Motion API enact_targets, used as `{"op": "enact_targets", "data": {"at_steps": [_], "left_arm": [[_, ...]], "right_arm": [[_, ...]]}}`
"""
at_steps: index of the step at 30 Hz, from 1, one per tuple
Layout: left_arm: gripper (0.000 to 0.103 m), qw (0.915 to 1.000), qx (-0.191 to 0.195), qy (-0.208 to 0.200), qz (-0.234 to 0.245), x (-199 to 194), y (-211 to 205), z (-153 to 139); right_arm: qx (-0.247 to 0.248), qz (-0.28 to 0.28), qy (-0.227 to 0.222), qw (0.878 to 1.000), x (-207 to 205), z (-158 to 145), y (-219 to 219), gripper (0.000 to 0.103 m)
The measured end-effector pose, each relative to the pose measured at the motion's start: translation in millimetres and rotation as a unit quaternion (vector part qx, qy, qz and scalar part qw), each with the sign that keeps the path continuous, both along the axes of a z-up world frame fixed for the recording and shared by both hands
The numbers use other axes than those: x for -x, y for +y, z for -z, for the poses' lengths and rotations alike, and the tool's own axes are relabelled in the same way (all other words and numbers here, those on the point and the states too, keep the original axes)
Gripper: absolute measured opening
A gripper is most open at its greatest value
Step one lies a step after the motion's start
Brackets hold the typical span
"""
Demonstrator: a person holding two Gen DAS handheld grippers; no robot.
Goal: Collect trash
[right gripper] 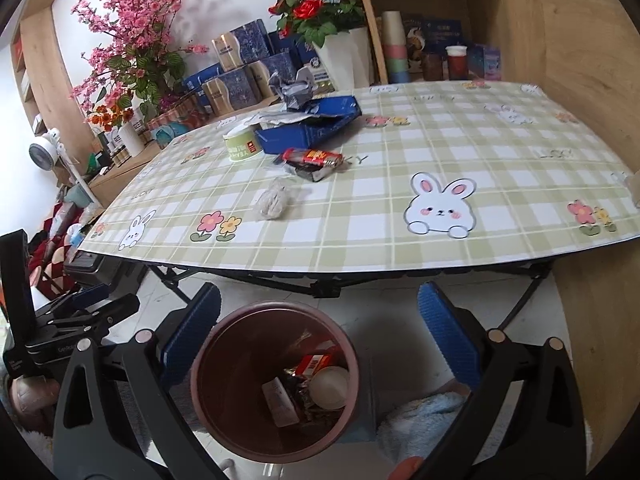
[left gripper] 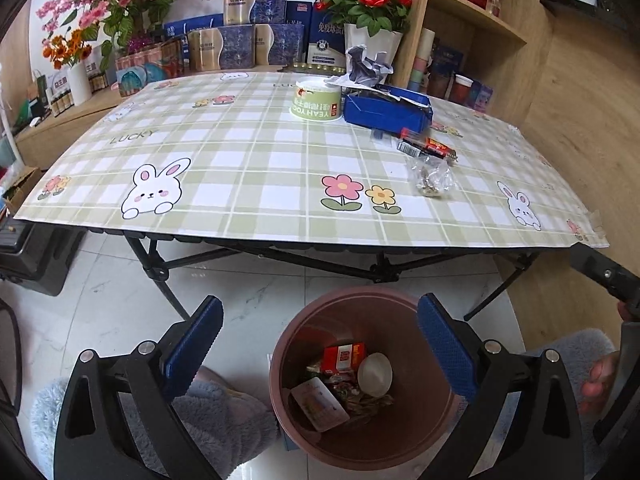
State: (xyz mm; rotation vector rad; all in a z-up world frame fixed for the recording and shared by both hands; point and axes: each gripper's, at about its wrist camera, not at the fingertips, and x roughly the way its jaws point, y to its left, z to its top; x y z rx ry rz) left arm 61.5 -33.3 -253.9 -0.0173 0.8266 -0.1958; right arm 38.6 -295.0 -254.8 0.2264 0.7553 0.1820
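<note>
The brown bin (left gripper: 400, 296) stands on the floor in front of the table and holds a red box (left gripper: 344, 356), a white lid (left gripper: 375, 374) and a white packet (left gripper: 320, 402). My left gripper (left gripper: 320, 344) hangs open above the bin with nothing between its blue pads. My right gripper (right gripper: 320, 332) is also open and empty over the bin (right gripper: 224, 328). On the table lie a clear plastic bag (left gripper: 430, 178) (right gripper: 274, 200), a red-and-black wrapper (left gripper: 430, 148) (right gripper: 314, 158), a torn blue box (left gripper: 386, 108) (right gripper: 308, 126), crumpled grey paper (left gripper: 366, 66) and a green-and-white tub (left gripper: 316, 100) (right gripper: 242, 146).
The folding table (left gripper: 240, 216) has a checked cloth with rabbits; its black legs (left gripper: 160, 268) cross just behind the bin. Flower pots and stacked boxes (left gripper: 240, 40) line the back. A wooden shelf (left gripper: 480, 20) stands at the right. Fluffy slippers (left gripper: 224, 412) sit beside the bin.
</note>
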Motion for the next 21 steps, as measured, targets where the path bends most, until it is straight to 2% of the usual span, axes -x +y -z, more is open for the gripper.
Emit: {"op": "enact_targets", "data": {"at_steps": [7,13,17,18,19,21], "left_arm": [[0.095,0.9996,-0.009,-0.024,-0.013,-4,8,-4],[0.095,0.9989,0.031,-0.004,-0.036,-17,29,-2],[0.095,0.9981,0.035,-0.003,-0.052,-23,40,-1],[0.095,0.9978,0.036,-0.002,-0.055,-25,43,-1],[0.095,0.9974,0.039,-0.002,-0.060,-27,46,-1],[0.095,0.9969,0.041,-0.003,-0.066,-29,51,-1]], "right_arm": [[0.043,-0.001,0.037,0.998,-36,5,17,0.097],[0.052,-0.029,0.040,0.997,-70,9,38,0.097],[0.045,-0.031,0.044,0.998,-97,14,47,0.096],[0.046,-0.031,0.044,0.998,-103,15,49,0.095],[0.046,-0.034,0.043,0.997,-110,17,52,0.087],[0.051,-0.031,0.045,0.997,-123,21,57,0.078]]}}
